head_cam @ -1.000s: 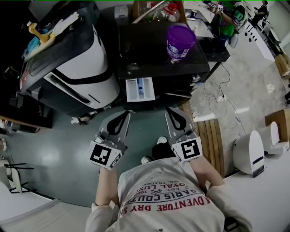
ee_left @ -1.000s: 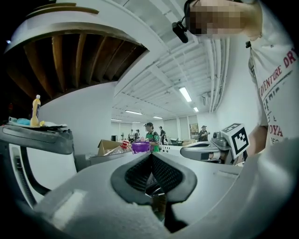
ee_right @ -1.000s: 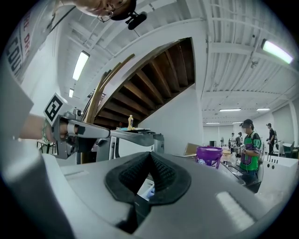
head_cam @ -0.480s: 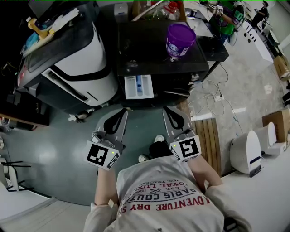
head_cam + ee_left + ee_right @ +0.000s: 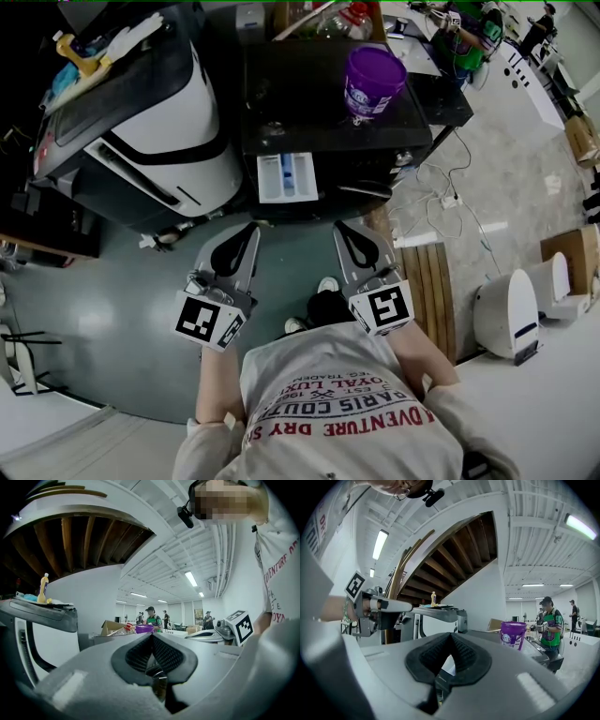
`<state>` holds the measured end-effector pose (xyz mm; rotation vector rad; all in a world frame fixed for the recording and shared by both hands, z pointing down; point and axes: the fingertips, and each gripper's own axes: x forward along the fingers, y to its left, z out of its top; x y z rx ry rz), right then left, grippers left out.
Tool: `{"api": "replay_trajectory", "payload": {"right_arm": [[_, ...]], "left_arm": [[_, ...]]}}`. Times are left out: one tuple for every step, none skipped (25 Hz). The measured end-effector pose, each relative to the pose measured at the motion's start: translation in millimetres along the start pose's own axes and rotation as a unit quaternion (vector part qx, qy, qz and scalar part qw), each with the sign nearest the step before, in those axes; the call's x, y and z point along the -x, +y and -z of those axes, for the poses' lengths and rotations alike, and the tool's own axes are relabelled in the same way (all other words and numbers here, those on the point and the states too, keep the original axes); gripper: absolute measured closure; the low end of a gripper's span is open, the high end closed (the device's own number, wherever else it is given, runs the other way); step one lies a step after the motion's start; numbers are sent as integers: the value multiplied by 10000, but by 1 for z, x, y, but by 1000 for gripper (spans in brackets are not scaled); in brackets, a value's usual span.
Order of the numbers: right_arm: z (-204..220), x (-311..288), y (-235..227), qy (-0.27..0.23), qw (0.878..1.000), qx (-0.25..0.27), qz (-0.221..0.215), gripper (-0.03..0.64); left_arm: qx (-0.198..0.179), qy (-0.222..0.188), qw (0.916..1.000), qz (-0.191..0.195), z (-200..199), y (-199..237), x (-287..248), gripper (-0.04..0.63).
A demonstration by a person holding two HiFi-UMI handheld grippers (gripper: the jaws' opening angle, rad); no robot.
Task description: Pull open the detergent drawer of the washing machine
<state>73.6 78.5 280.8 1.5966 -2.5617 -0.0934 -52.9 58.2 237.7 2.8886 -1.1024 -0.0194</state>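
Observation:
In the head view the black washing machine (image 5: pixel 328 112) stands ahead of me. Its white detergent drawer (image 5: pixel 287 177), with a blue insert, sticks out of the front, pulled open. My left gripper (image 5: pixel 251 229) and my right gripper (image 5: pixel 343 228) hover side by side just below the drawer, apart from it. Both point level at the machine. In the left gripper view the jaws (image 5: pixel 151 635) meet at their tips with nothing between them. The right gripper (image 5: pixel 450 635) in its own view is shut and empty too.
A purple tub (image 5: pixel 373 82) stands on top of the washing machine. A white and black appliance (image 5: pixel 178 122) sits to its left. Cables (image 5: pixel 450 199) and a wooden board (image 5: pixel 433 281) lie on the floor at the right. People stand in the background.

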Motion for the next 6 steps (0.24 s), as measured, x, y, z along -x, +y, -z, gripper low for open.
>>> {"api": "replay_trajectory", "payload": {"right_arm": [[1, 0, 0, 11, 10000, 1, 2, 617], [1, 0, 0, 20, 10000, -13, 14, 617], [2, 0, -1, 23, 10000, -42, 31, 617], [3, 0, -1, 22, 10000, -76, 47, 617], [3, 0, -2, 19, 9999, -106, 62, 617], [4, 0, -2, 15, 9999, -131, 75, 617]], "left_arm": [[30, -1, 10000, 6, 2, 0, 0, 603], [61, 3, 10000, 7, 3, 0, 0, 603], [88, 11, 10000, 0, 5, 1, 0, 603], [107, 21, 9999, -10, 7, 2, 0, 603], [122, 31, 9999, -22, 9, 2, 1, 603], [135, 41, 9999, -34, 10, 3, 1, 603]]}}
